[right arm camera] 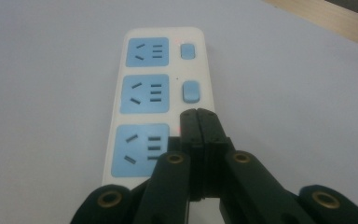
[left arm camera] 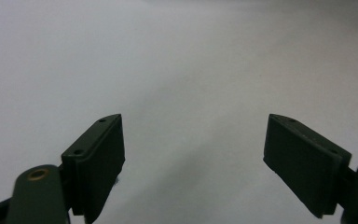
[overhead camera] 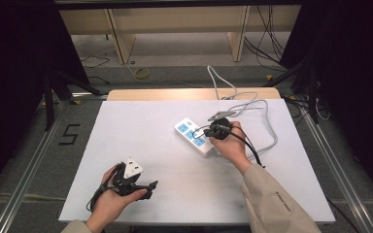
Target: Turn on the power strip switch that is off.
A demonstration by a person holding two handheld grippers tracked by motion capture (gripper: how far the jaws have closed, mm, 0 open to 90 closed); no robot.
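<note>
Power strip [right arm camera: 158,100]: white, three blue sockets, each with a switch beside it; lies on the white table [overhead camera: 141,121], right of centre, grey cord trailing to the far edge.

Right gripper [right arm camera: 198,122]: jaws clenched together, tips down on the strip at the nearest switch, holding nothing.

Left gripper [left arm camera: 193,158]: jaws spread wide, released, over bare table at the near left, well apart from the strip.

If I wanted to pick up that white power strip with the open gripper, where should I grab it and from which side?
Probably across the narrow width of the power strip, at the middle socket. It lies flat on the table, long and slim, so come from straight above with the left gripper, jaws spread over its two long edges. The right gripper sits closed at the near switch; avoid the cable end.
</note>
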